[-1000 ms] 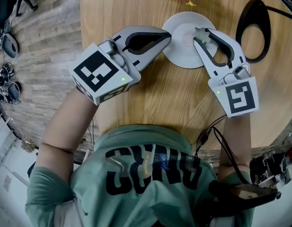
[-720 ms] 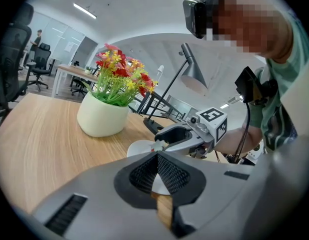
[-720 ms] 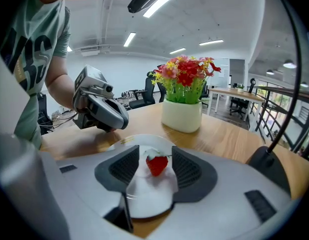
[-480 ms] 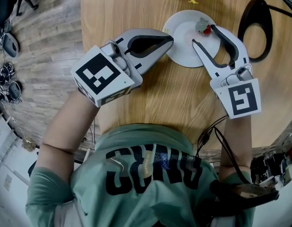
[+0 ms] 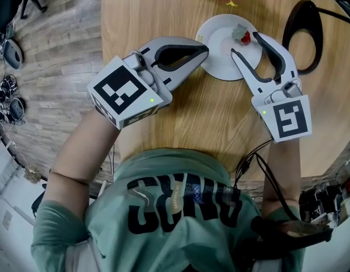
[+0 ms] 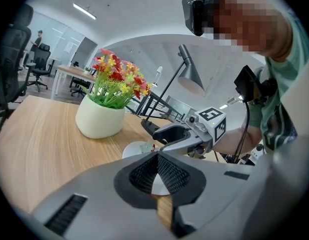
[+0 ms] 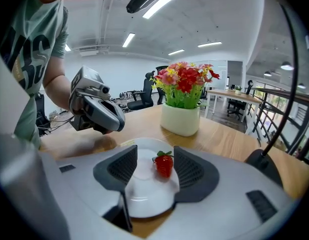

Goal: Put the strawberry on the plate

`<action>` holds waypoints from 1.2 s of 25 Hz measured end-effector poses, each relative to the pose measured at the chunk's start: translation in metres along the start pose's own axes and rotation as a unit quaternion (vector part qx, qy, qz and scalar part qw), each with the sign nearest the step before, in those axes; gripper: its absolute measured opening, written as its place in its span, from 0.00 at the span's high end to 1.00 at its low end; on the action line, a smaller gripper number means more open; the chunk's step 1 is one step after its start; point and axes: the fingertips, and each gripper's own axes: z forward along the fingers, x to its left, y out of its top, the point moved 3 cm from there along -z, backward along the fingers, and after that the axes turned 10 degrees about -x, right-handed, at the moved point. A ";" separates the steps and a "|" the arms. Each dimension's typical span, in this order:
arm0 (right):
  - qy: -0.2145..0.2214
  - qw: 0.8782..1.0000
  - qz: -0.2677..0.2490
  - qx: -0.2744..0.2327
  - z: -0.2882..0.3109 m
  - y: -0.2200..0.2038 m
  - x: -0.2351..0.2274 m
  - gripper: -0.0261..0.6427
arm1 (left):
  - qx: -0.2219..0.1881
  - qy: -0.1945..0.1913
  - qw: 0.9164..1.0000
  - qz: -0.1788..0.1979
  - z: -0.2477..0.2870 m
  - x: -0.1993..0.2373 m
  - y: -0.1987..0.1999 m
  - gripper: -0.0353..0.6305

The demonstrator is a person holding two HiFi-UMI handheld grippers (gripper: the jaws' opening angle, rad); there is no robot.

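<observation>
A: Right claw (image 7: 155,156) first. What do we have?

B: Jaws wide, and they have just been opening. The strawberry (image 7: 164,165) stands between them, leaf end up, pressed by neither pad. It sits nearer the right-hand pad. We cannot tell whether it brushes that one.

A: And under it?

B: The white plate (image 7: 144,196). The berry rests on it, directly below the gap of the jaws. In the head view we note the same: the strawberry (image 5: 246,37) is on the far side of the plate (image 5: 217,58), framed by the right claw (image 5: 244,43).

A: Left claw (image 5: 204,49)?

B: Narrow, with the tips brought together. Its own view shows the pads meeting at the front of the left claw (image 6: 157,156), with nothing caught between. Only a sliver of plate and wood shows through the slot behind them.

A: Where is it in relation to the other?

B: Off to the left of the right claw's jaws, with its tip just beside the plate's near-left rim. We cannot tell whether it touches.

A: Surroundings?

B: A wooden table (image 5: 209,118) under both claws. A white pot of flowers (image 7: 180,119) is beyond the right claw's tips, past the plate. A black lamp base (image 5: 304,35) is to the right of that claw.
</observation>
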 end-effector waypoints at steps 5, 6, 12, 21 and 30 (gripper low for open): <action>-0.001 1.000 -0.003 -0.002 -0.005 0.009 0.005 0.64 | 0.001 0.000 1.000 0.006 -0.007 -0.007 0.007 0.96; -0.001 1.000 -0.002 -0.002 -0.006 0.011 0.006 0.64 | -0.003 -0.001 1.000 0.007 -0.008 -0.009 0.010 0.96; 0.000 1.000 -0.011 -0.003 -0.013 0.018 0.014 0.64 | -0.013 0.002 1.000 0.011 -0.017 -0.019 0.019 0.96; -0.010 0.999 -0.030 -0.013 -0.037 0.052 0.031 0.65 | -0.041 0.002 0.999 0.027 -0.039 -0.051 0.048 0.96; -0.030 0.997 -0.069 -0.027 -0.071 0.102 0.057 0.94 | -0.079 0.015 0.995 0.059 -0.090 -0.097 0.085 0.96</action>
